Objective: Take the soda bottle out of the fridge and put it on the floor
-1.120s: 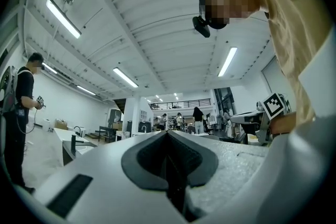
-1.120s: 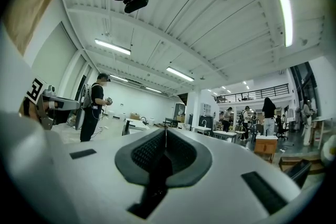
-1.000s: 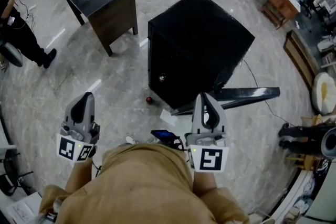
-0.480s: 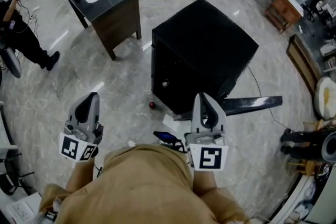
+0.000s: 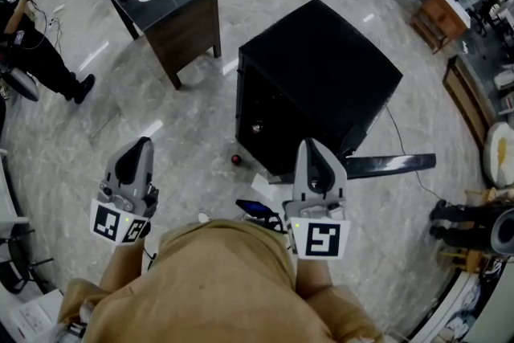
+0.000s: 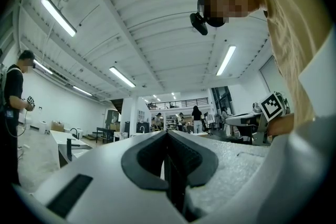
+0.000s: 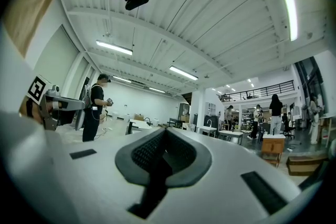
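Note:
The black fridge [image 5: 321,72] stands on the marble floor ahead of me; a dark slab [image 5: 389,165], which looks like its open door, juts out at its lower right. On the floor, close to the fridge's front, lies a small dark red round thing [image 5: 236,160], too small to tell whether it is the soda bottle. My left gripper [image 5: 136,147] and right gripper [image 5: 316,149] are held level in front of the body, short of the fridge. Both are shut and empty, the left gripper [image 6: 168,134] and right gripper [image 7: 165,131] pads meeting in their own views.
A dark wooden vanity [image 5: 173,0] with a white basin stands at the upper left. A person [image 5: 36,52] stands at the far left. A cable [image 5: 401,140] trails on the floor right of the fridge. A blue-black thing [image 5: 255,210] lies near my feet. Furniture lines the right edge.
The fridge and the vanity have drifted a little right and down in the head view. Both grippers stay shut and keep their places before the body.

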`<state>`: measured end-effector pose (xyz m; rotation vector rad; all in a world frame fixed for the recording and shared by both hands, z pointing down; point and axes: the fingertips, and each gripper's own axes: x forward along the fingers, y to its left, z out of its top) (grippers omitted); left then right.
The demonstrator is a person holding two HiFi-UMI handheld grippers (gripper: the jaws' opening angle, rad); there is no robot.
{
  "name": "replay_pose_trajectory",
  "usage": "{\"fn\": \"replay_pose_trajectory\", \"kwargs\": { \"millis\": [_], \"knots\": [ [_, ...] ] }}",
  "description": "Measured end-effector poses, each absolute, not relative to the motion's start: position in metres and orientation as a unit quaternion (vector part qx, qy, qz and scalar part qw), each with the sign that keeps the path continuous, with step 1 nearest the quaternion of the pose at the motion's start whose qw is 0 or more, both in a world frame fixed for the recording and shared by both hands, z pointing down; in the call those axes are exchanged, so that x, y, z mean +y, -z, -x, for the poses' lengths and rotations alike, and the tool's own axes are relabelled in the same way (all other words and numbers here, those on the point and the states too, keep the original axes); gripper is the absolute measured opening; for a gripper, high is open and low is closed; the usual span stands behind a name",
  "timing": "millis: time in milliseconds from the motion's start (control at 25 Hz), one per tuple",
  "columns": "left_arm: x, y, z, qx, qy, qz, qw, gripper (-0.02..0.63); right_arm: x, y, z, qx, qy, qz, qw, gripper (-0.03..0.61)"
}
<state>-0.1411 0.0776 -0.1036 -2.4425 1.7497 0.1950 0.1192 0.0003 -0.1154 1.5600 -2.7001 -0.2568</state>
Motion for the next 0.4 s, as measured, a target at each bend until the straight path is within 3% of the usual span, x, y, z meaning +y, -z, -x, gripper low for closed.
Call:
{"fn": "replay_pose_trajectory", "kwargs": {
  "millis": [400],
  "knots": [
    [0.0778, 0.0996, 0.1418, 0.587, -0.062, 0.805, 0.058, 0.000, -0.0035, 0.1154, -0.1200, -0.864, 0.077, -0.498, 0.006, 0.002]
  ]
}}
